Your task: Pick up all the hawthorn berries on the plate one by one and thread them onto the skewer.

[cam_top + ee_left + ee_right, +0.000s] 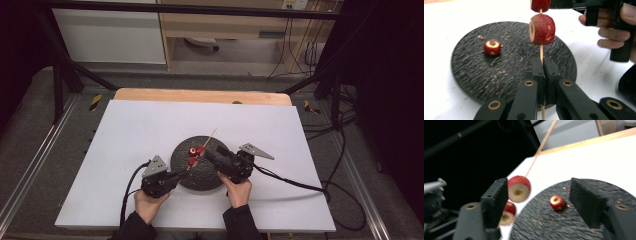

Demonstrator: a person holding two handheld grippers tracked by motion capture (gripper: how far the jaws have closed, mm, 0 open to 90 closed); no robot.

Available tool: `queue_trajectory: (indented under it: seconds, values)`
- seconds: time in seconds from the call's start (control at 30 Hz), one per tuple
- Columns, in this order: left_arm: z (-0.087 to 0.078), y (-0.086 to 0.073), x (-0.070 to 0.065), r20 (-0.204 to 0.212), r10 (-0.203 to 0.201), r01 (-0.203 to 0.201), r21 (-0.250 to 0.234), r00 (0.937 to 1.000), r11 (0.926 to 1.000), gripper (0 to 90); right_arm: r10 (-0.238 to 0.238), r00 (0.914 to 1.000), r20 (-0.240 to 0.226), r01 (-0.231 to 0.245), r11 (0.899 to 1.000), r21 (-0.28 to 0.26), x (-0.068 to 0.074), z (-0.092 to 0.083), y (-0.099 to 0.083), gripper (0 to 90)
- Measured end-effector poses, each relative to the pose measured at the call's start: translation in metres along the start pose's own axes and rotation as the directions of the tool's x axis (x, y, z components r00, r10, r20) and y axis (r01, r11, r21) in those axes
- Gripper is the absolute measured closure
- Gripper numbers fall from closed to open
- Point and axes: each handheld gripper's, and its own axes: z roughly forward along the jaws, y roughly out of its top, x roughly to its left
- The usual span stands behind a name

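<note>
A thin wooden skewer (541, 52) stands up between the pads of my left gripper (543, 67), which is shut on its lower end. Two cored red fruits are threaded on the skewer: one (542, 29) just above the jaws and another (540, 5) higher up. A third cored red fruit (492, 47) lies loose on the round black plate (474, 75). My right gripper (539, 188) is open. Its left jaw is beside the upper skewered fruit (519, 188), and the loose fruit (557, 202) lies beyond the gap. In the high view both grippers (181, 174) (210, 154) meet over the plate (200, 175).
The plate sits on a white board (125, 140) that covers a wooden table (200, 95). Small crumbs are scattered on the plate. Cables trail from both grippers toward the near edge and off to the right. A black frame stands around the table.
</note>
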Motion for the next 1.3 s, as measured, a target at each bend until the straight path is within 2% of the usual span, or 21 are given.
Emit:
queue_trajectory:
  seconds: [0.13,0.3,0.5,0.63,0.73,1.0,1.23,1.3]
  values:
    - [-0.009,-0.003,0.007,-0.007,0.009,-0.009,0.011,0.9999,0.9999,88.0,-0.069,0.9972,0.03,0.067,0.995,0.074,-0.003,-0.002,0.001,20.2]
    - [-0.021,-0.008,0.016,-0.015,0.011,-0.01,0.026,0.9998,0.9996,88.0,-0.147,0.9875,0.056,0.136,0.976,0.17,-0.006,-0.005,0.002,11.9]
    - [-0.036,-0.018,0.028,-0.026,0.03,-0.028,0.063,0.9992,0.9976,87.9,-0.217,0.9735,0.072,0.189,0.941,0.282,-0.009,-0.007,0.001,7.3]
    - [-0.046,-0.026,0.036,-0.039,0.044,-0.041,0.082,0.9983,0.9958,87.8,-0.266,0.9607,0.081,0.225,0.915,0.336,-0.011,-0.007,0.0,5.9]
    - [-0.055,-0.031,0.042,-0.037,0.038,-0.035,0.086,0.9986,0.9957,87.9,-0.28,0.9569,0.078,0.233,0.9,0.369,-0.012,-0.007,-0.001,5.1]
    - [-0.066,-0.042,0.053,-0.032,0.033,-0.029,0.102,0.9989,0.9944,87.8,-0.291,0.9541,0.071,0.236,0.877,0.419,-0.014,-0.006,0.001,4.2]
    - [-0.067,-0.045,0.054,-0.035,0.04,-0.036,0.109,0.9986,0.9934,87.9,-0.283,0.9571,0.06,0.229,0.868,0.44,-0.015,-0.002,0.004,4.7]
    - [-0.067,-0.044,0.055,-0.034,0.041,-0.037,0.107,0.9986,0.9936,87.9,-0.292,0.9543,0.064,0.234,0.863,0.447,-0.015,0.0,0.007,4.6]
